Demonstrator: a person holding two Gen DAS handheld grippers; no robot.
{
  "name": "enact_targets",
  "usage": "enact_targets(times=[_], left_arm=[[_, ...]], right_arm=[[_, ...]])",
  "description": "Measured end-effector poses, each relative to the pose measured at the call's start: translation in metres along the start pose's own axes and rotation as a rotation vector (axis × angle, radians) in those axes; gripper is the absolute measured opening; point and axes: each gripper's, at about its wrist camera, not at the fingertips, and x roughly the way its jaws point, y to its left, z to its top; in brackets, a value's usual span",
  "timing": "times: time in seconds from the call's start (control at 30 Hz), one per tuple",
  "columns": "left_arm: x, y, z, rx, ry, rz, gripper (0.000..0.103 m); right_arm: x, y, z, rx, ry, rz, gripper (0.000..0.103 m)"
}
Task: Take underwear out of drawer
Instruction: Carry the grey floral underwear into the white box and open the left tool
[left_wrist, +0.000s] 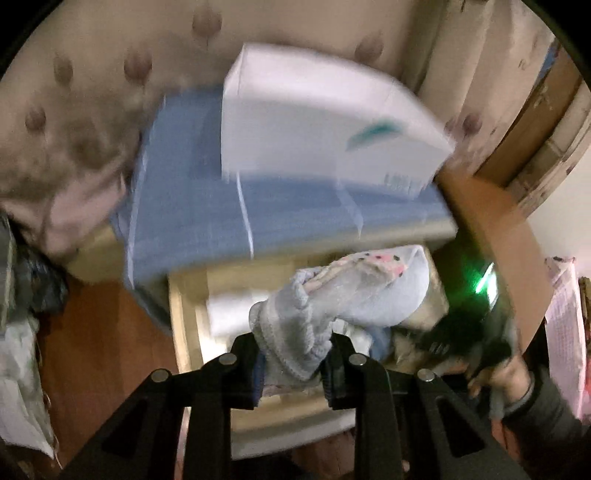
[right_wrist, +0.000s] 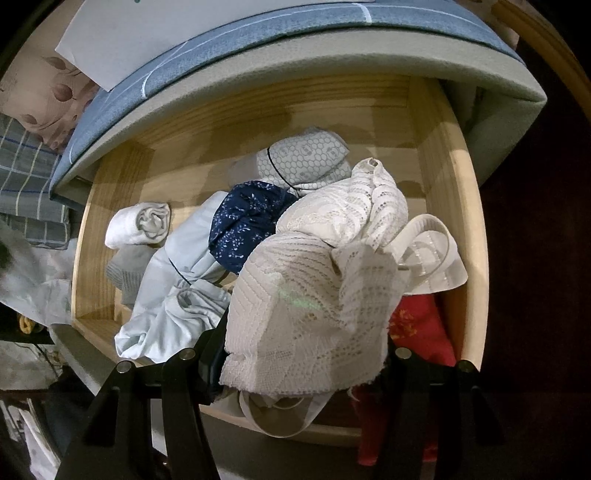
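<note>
Above the open pale wooden drawer (right_wrist: 458, 192), the left gripper (left_wrist: 291, 369) is clamped on 1 pale grey knitted garment with pink spots (left_wrist: 332, 295), apparently lifted clear. The right gripper (right_wrist: 303, 365) grips a white lace undergarment (right_wrist: 314, 295) that lies over the pile. Inside remain a navy floral piece (right_wrist: 247, 221), a rolled white one (right_wrist: 140, 223) and others, so most of the emptying looks left.

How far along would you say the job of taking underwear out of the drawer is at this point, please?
Done: the drawer stands open. In hand: the left gripper is shut on a grey-blue garment held above it, and the right gripper grips a white lace piece. Left: the navy floral item and other clothes remain inside.
</note>
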Motion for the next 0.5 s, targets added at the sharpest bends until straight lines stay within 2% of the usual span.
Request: enact_targets(times=[0.13,0.27,0.43,0.5], left_arm=[[-0.037,-0.007,0.043,0.018,-0.145,0.014,0.024],[-0.054,-0.014,0.086,0.023,-0.231,0.026,0.024],[-0.048,-0.024,0.142,0.038,-0.303,0.064,0.024],[-0.036,-0.026,0.159,0.035,-0.3,0.09,0.024]], right_arm=[[0.0,0.001,0.001,-0.002,0.002,-0.001,0.055],[0.0,0.001,0.001,0.0,0.002,0.0,0.055],[0.0,0.001,0.002,0.002,0.001,0.005,0.055],[-0.001,-0.002,0.002,0.011,-0.002,0.021,0.055]])
